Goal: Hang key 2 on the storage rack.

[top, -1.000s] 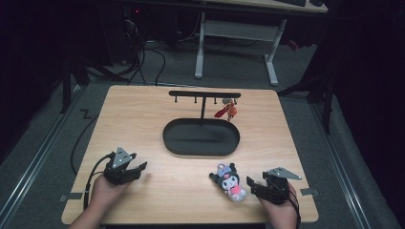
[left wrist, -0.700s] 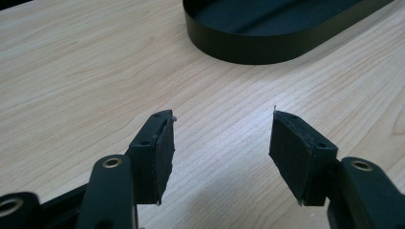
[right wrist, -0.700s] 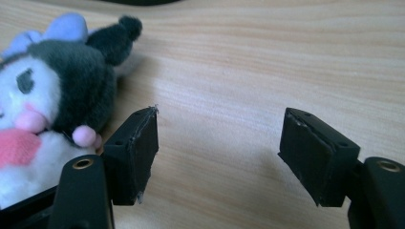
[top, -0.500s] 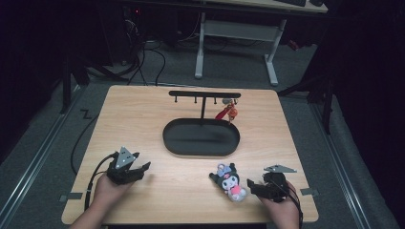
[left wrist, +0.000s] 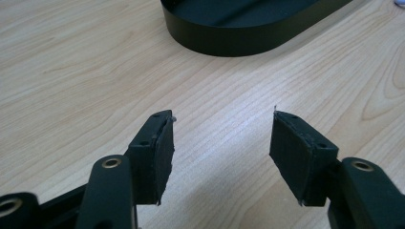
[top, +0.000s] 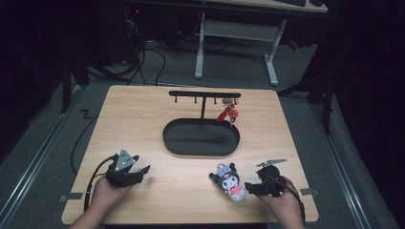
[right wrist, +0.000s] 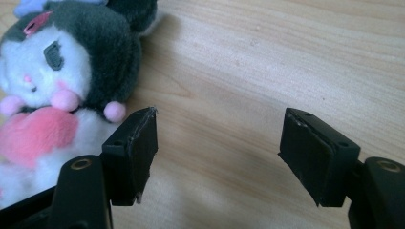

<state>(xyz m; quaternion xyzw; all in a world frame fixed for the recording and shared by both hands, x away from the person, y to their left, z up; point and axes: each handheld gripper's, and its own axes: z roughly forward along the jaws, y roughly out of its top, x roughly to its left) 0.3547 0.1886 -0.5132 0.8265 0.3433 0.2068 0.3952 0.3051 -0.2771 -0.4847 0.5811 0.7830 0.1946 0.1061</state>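
Plush toy (top: pixel 229 182) is lying at the table's (top: pixel 143 119) near right edge, just beside our right gripper (top: pixel 249 187), whose jaws are gaping empty, likely lining up a pick, while our left gripper (top: pixel 141 171) is idling open, tray (top: pixel 200 149) ahead.

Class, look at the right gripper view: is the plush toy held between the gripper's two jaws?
No, the plush toy lies on the table beside the left jaw, and the gap between the jaws shows bare wood.
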